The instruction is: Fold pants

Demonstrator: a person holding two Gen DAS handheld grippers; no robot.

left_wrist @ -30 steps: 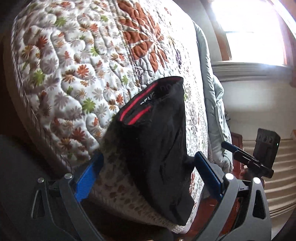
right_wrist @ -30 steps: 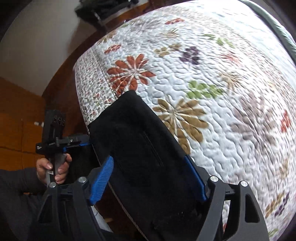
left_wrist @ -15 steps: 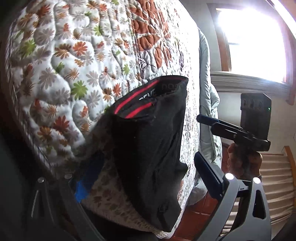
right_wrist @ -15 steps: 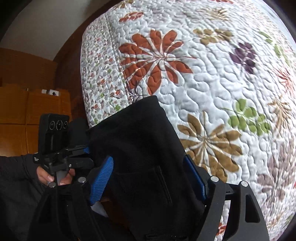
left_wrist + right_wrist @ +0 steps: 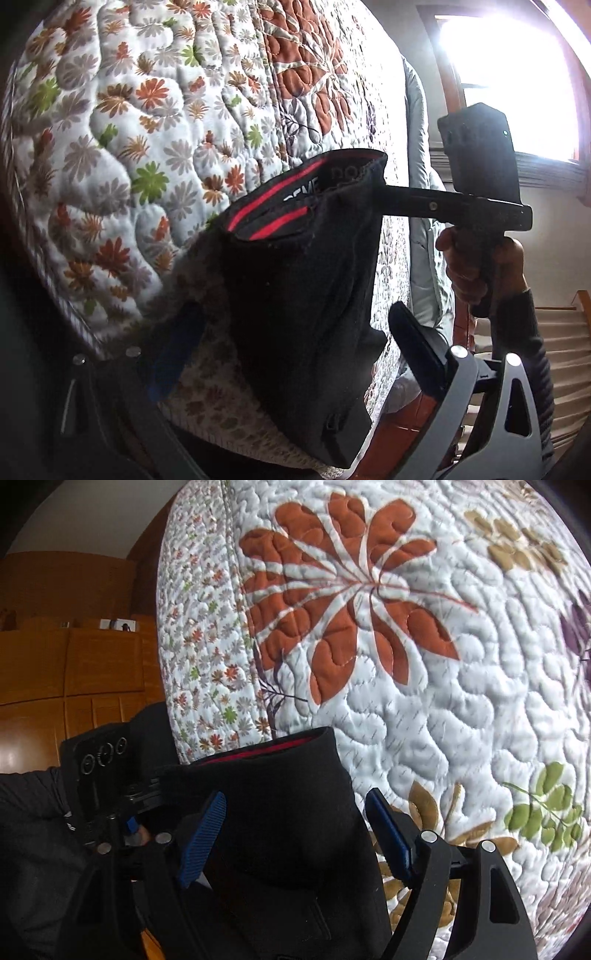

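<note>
The black pants [image 5: 303, 295] lie folded on the quilted bed [image 5: 129, 129], their red-striped waistband [image 5: 273, 214] at the far end, ahead of the left tool [image 5: 291, 358]; the cloth fills the gap between that tool's blue pads, which stand wide with no visible pinch, so its jaws read as open; the right tool [image 5: 295, 834] also stands spread, its blue ribbed pads [image 5: 201, 836] set apart over the same dark fabric [image 5: 280, 812] and not pressing it; in the left view the right tool's body [image 5: 476, 162] and the hand [image 5: 476, 266] holding it sit just beyond the pants' right edge; a bright window [image 5: 509, 81] lies further right.
</note>
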